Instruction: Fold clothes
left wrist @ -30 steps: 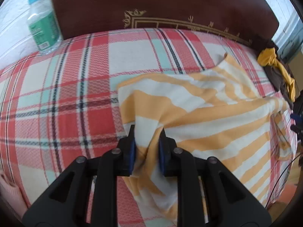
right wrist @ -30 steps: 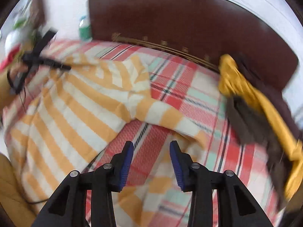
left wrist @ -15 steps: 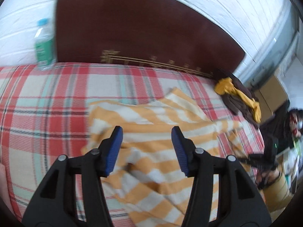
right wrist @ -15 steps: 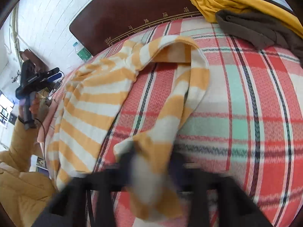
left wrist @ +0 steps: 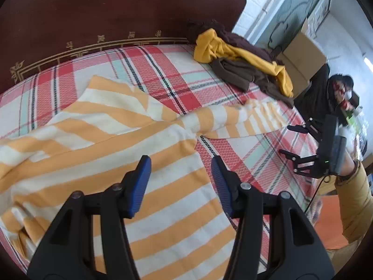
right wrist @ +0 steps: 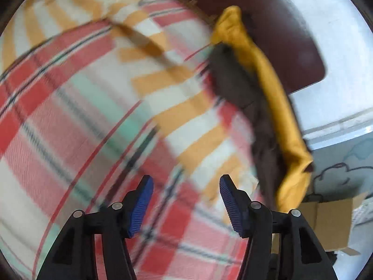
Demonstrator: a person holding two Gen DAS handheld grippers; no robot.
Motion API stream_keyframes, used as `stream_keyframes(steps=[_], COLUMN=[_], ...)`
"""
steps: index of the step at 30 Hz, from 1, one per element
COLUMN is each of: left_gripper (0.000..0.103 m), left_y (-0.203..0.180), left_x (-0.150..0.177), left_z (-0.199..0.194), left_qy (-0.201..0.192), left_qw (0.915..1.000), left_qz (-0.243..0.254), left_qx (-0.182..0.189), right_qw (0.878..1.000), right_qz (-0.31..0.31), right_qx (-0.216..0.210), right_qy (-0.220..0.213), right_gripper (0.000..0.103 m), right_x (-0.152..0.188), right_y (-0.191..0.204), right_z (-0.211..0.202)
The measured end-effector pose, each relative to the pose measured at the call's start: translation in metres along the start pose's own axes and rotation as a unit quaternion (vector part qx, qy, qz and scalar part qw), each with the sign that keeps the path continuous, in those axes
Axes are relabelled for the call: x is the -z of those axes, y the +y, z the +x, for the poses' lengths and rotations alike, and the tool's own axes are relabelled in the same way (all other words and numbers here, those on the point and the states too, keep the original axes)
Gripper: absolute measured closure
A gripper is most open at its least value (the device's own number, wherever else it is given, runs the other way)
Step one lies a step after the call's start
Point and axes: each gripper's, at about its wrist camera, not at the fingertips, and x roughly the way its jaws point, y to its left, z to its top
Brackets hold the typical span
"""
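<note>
Left hand-held gripper (left wrist: 180, 170): jaws wide, nothing between them; poised over the near body of the garment.
Right hand-held gripper (right wrist: 185, 190): jaws wide, gripping nothing; view motion-blurred.
Orange-and-white striped cloth shirt (left wrist: 121, 144): spread on the bed, one sleeve (left wrist: 244, 119) stretched toward the right edge.
Red, white and teal plaid bed cover (left wrist: 151, 63): under the shirt.
Mustard-yellow and dark brown clothes pile (left wrist: 242, 65): far right, against the dark wooden headboard (left wrist: 93, 11).
Brown cardboard box (left wrist: 303, 56): beyond the bed, right.
</note>
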Motion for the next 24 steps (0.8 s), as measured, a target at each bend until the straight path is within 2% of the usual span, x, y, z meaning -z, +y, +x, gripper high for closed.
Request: stream_keyframes(steps=[2, 3, 4, 5, 6, 7, 9, 11, 12, 15, 17, 18, 19, 20, 21, 23, 24], left_gripper=[0.048, 0.048, 0.048, 0.048, 0.047, 0.046, 0.045, 0.045, 0.045, 0.045, 0.048, 0.071, 0.088, 0.096, 0.096, 0.096, 0.096], left_y=[-0.010, -0.015, -0.022, -0.032, -0.042, -0.052, -0.075, -0.100, -0.111, -0.135, -0.143, -0.143, -0.142, -0.141, -0.140, -0.140, -0.141], left_x=[-0.007, -0.011, -0.015, -0.019, -0.023, -0.027, -0.034, -0.037, -0.037, -0.038, -0.042, -0.045, -0.047, -0.049, -0.051, -0.043, -0.034], left_z=[0.007, 0.009, 0.010, 0.013, 0.016, 0.019, 0.032, 0.049, 0.057, 0.087, 0.110, 0.119, 0.121, 0.122, 0.124, 0.104, 0.091], left_qy=[0.002, 0.001, -0.004, -0.008, -0.011, -0.015, -0.011, -0.008, -0.009, 0.003, 0.021, 0.030, 0.032, 0.034, 0.036, 0.007, -0.003], left_qw=[0.9998, 0.9996, 0.9991, 0.9981, 0.9966, 0.9947, 0.9882, 0.9764, 0.9685, 0.9474, 0.9397, 0.9391, 0.9425, 0.9459, 0.9492, 0.9530, 0.9519], left_qz=[0.018, 0.026, 0.040, 0.060, 0.080, 0.100, 0.150, 0.209, 0.240, 0.309, 0.329, 0.330, 0.321, 0.312, 0.303, 0.300, 0.305], left_qx=[-0.007, -0.010, -0.012, -0.014, -0.016, -0.019, -0.031, -0.054, -0.066, -0.085, -0.090, -0.091, -0.086, -0.081, -0.076, -0.044, -0.031], right_qw=[0.993, 0.980, 0.959, 0.931, 0.897, 0.870, 0.824, 0.773, 0.755, 0.720, 0.711, 0.707, 0.704, 0.699, 0.693, 0.681, 0.673], right_qz=[0.087, 0.148, 0.212, 0.273, 0.331, 0.372, 0.433, 0.491, 0.509, 0.540, 0.547, 0.549, 0.552, 0.555, 0.559, 0.566, 0.570], right_qx=[-0.076, -0.123, -0.170, -0.220, -0.269, -0.301, -0.345, -0.385, -0.398, -0.422, -0.431, -0.433, -0.435, -0.438, -0.443, -0.453, -0.459], right_qy=[-0.030, -0.055, -0.081, -0.101, -0.117, -0.122, -0.121, -0.118, -0.115, -0.106, -0.104, -0.104, -0.104, -0.105, -0.105, -0.106, -0.108], right_gripper=[0.043, 0.043, 0.040, 0.037, 0.037, 0.037, 0.037, 0.037, 0.037, 0.036, 0.036, 0.036, 0.036, 0.036, 0.036, 0.035, 0.035], right_x=[0.003, 0.004, 0.005, 0.006, 0.007, 0.007, 0.005, 0.004, 0.004, 0.006, 0.011, 0.012, 0.014, 0.016, 0.018, 0.021, 0.023], right_y=[-0.016, -0.030, -0.046, -0.061, -0.075, -0.084, -0.097, -0.109, -0.113, -0.115, -0.112, -0.111, -0.111, -0.111, -0.111, -0.109, -0.109], right_z=[-0.008, -0.012, -0.015, -0.014, -0.010, -0.003, 0.015, 0.032, 0.039, 0.057, 0.063, 0.063, 0.063, 0.065, 0.068, 0.072, 0.073])
